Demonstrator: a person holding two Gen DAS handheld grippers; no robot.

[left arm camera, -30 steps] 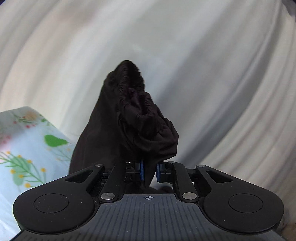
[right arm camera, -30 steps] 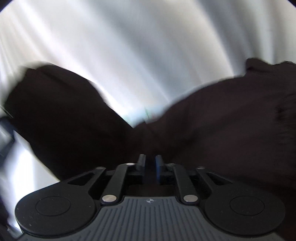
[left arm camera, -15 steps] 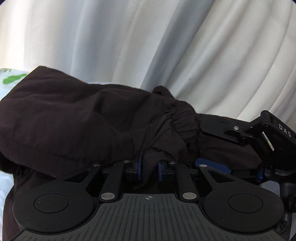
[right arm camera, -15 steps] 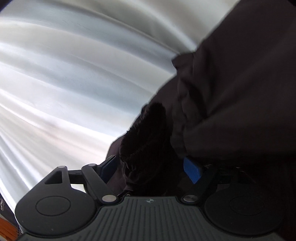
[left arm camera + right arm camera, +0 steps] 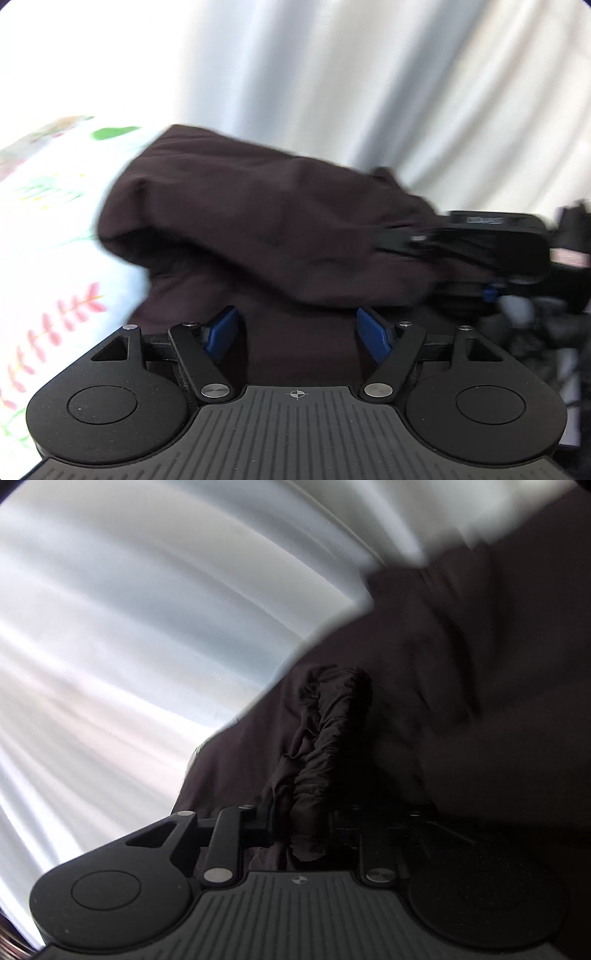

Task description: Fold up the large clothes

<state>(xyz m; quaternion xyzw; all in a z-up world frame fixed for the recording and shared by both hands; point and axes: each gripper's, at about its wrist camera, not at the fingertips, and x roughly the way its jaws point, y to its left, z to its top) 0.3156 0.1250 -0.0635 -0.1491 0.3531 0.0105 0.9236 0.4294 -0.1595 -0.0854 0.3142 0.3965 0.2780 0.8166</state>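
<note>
A dark brown garment (image 5: 280,236) lies bunched on a floral sheet (image 5: 48,229). My left gripper (image 5: 297,326) is open, its blue pads (image 5: 221,328) spread over the cloth and holding nothing. The right gripper's body (image 5: 495,243) shows at the garment's right end in the left wrist view. In the right wrist view my right gripper (image 5: 303,823) is shut on the garment's gathered elastic waistband (image 5: 325,746), with more dark cloth (image 5: 480,701) draped over its right side, hiding the right finger.
White pleated curtains (image 5: 332,74) hang behind the bed and fill the left of the right wrist view (image 5: 129,646). The floral sheet spreads to the left of the garment.
My left gripper has opened and let go of the garment, which now rests on the sheet. My right gripper, open half a second ago, has closed on the waistband.
</note>
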